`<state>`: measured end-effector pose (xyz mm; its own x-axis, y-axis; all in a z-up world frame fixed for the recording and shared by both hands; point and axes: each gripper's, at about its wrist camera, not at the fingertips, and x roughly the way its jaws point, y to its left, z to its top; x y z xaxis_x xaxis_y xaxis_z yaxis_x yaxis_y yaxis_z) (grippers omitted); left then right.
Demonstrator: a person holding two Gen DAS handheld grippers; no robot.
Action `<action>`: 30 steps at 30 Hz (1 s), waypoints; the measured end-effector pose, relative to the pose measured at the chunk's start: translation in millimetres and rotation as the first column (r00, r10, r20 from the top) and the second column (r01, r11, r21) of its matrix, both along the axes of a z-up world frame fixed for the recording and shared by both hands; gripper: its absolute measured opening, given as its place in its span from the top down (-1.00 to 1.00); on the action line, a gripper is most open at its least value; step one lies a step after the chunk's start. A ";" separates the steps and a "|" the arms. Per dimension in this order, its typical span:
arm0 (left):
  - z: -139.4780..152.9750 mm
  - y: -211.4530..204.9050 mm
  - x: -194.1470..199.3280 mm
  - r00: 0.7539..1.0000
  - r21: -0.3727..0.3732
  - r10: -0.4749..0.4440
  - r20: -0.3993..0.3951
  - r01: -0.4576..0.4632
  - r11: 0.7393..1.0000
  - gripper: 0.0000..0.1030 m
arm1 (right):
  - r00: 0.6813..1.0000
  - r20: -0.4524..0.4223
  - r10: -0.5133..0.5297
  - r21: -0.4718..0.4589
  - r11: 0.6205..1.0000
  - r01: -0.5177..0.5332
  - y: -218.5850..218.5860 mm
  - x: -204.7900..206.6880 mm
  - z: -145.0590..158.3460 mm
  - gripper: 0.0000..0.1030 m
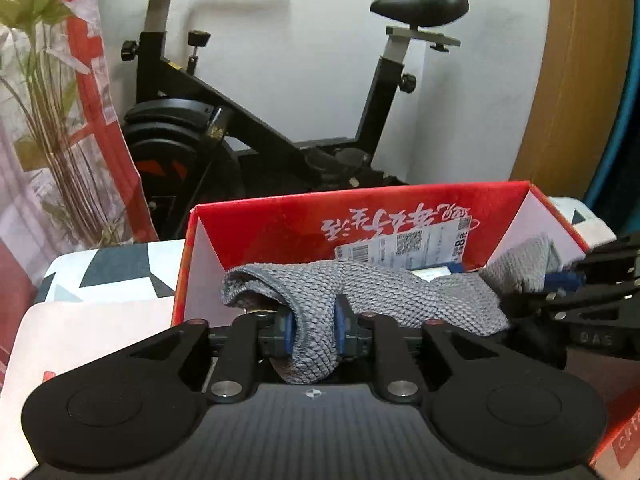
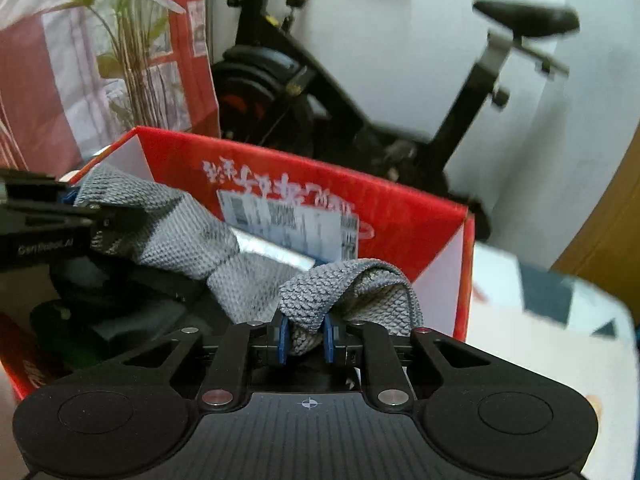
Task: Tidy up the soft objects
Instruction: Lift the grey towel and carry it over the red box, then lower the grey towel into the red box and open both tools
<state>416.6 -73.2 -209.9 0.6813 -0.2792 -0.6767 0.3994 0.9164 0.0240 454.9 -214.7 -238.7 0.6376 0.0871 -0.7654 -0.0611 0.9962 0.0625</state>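
A grey knitted cloth (image 1: 400,292) is stretched between my two grippers over the open red cardboard box (image 1: 280,216). My left gripper (image 1: 314,330) is shut on one end, which bulges between its blue pads and hangs down behind them. In the right wrist view the cloth (image 2: 180,236) runs from my left gripper (image 2: 68,198) at the left edge to my right gripper (image 2: 306,340), which is shut on a bunched fold of the other end. The right gripper (image 1: 560,280) also shows at the right edge of the left wrist view. The box (image 2: 400,216) has a white shipping label on its inner wall.
Dark and green items (image 2: 80,328) lie in the box under the cloth. The box stands on a white surface with a dark triangle pattern (image 1: 112,268). Behind it are a black exercise bike (image 1: 240,120), a leafy plant (image 1: 52,140), a red-and-white curtain and a wooden panel (image 1: 580,100).
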 end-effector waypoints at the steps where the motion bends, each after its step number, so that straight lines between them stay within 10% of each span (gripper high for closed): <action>1: 1.2 1.3 0.3 1.000 -0.010 -0.002 0.006 0.002 1.000 0.25 | 1.000 -0.027 -0.010 0.031 0.999 0.011 -4.2 1.5 -2.4 0.70; 3: 4.0 3.1 -4.0 1.000 -0.019 0.004 0.024 -0.004 1.000 -0.16 | 0.998 -0.053 -0.041 0.090 0.995 0.045 -13.4 1.7 -3.8 0.70; 15: 61.7 19.7 -57.9 0.988 -0.097 0.011 0.156 0.004 0.995 -1.00 | 0.996 -0.006 -0.083 0.179 0.980 0.083 -25.6 -37.5 44.5 0.15; 19: 84.7 25.4 -81.4 0.977 -0.083 0.055 0.208 -0.039 0.996 -1.00 | 0.993 0.081 -0.084 0.155 0.985 0.070 -22.3 -63.5 78.7 -0.14; 24: 104.0 27.1 -116.3 0.959 -0.026 0.080 0.274 -0.076 0.997 -1.00 | 0.977 0.201 -0.072 0.128 0.991 0.047 -13.6 -103.0 113.2 -0.99; 30: 130.0 29.5 -162.0 0.912 0.016 0.164 0.376 -0.183 0.983 -1.00 | 0.944 0.317 -0.089 0.103 0.993 0.060 -1.2 -153.2 144.7 -0.99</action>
